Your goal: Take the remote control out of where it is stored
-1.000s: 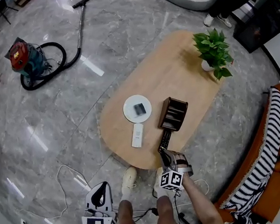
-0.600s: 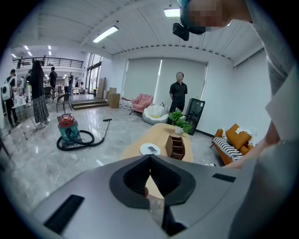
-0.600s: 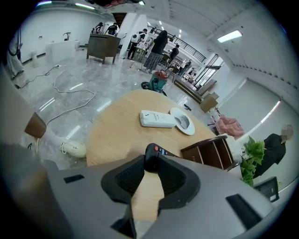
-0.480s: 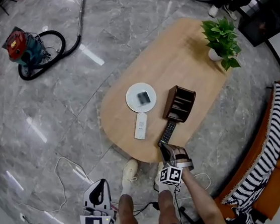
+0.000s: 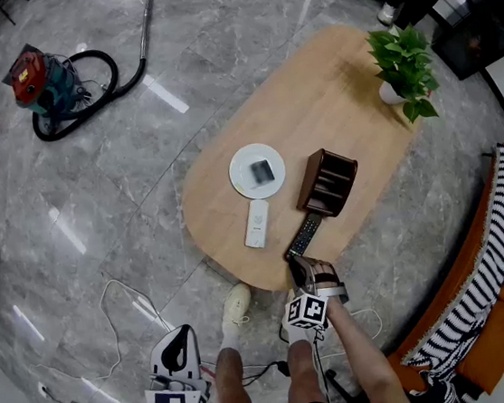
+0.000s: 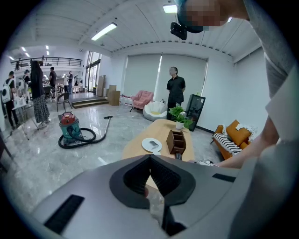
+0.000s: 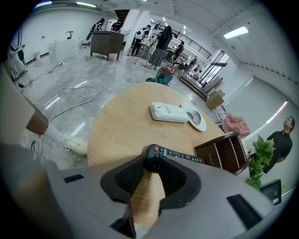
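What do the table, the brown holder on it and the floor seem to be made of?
Table: light wood or veneer, matte, fine grain visible.
Holder: probably dark-stained wood, smooth flat panels.
Floor: grey veined stone or marble-look tile, polished, reflecting the lights.

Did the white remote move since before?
No. The white remote still lies just below the white plate and left of the wooden holder, as before.

Black remote [image 5: 305,233], brown holder [image 5: 327,182], white plate [image 5: 238,167], tan table [image 5: 312,97]
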{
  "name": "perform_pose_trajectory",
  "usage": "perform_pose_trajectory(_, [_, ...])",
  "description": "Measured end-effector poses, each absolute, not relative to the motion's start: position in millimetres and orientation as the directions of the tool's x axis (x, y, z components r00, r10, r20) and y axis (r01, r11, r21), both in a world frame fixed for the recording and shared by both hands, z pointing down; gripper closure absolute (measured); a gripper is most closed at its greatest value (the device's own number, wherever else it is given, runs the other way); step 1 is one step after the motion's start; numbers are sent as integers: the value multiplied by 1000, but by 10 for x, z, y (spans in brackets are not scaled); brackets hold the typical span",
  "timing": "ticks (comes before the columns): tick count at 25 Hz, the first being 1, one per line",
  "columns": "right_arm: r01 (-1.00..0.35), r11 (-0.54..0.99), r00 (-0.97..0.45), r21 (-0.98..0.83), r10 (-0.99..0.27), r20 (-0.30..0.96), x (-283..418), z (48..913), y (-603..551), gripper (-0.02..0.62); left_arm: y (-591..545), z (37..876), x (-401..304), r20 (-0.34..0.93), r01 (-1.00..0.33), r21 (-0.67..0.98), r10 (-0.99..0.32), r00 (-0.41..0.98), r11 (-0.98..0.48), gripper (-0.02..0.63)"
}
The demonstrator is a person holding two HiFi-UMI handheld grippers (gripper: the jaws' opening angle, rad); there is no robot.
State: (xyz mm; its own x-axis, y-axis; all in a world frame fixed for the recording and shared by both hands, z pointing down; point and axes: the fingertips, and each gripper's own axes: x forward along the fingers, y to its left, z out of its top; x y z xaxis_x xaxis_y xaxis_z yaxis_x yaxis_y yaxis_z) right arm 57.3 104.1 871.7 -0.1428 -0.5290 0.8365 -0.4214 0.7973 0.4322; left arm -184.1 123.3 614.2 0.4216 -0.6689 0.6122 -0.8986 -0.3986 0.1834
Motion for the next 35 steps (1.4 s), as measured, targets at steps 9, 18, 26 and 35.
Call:
perform_pose_trajectory(9, [-471, 779, -147, 414, -532, 834, 536, 8642, 1015, 497, 1210, 6047, -1867, 605, -900, 178, -677, 419, -397, 600])
perform_pose_trajectory(18, [-617, 702, -147, 356, -548, 824, 644, 8271, 1027, 497, 1091, 5725, -1778, 570, -893, 164, -698, 432, -419, 600])
perform_pose_trajectory(26, [-774, 533, -110, 342, -645, 756, 931, 7566, 854, 586, 951, 5362, -1648, 543, -885, 144, -713, 444, -442, 600])
perform_pose_trajectory(35, [-929, 323, -132, 179, -744, 655, 1135, 6415, 685, 588, 800, 4805, -1415, 493, -863, 111, -727, 478, -492, 600])
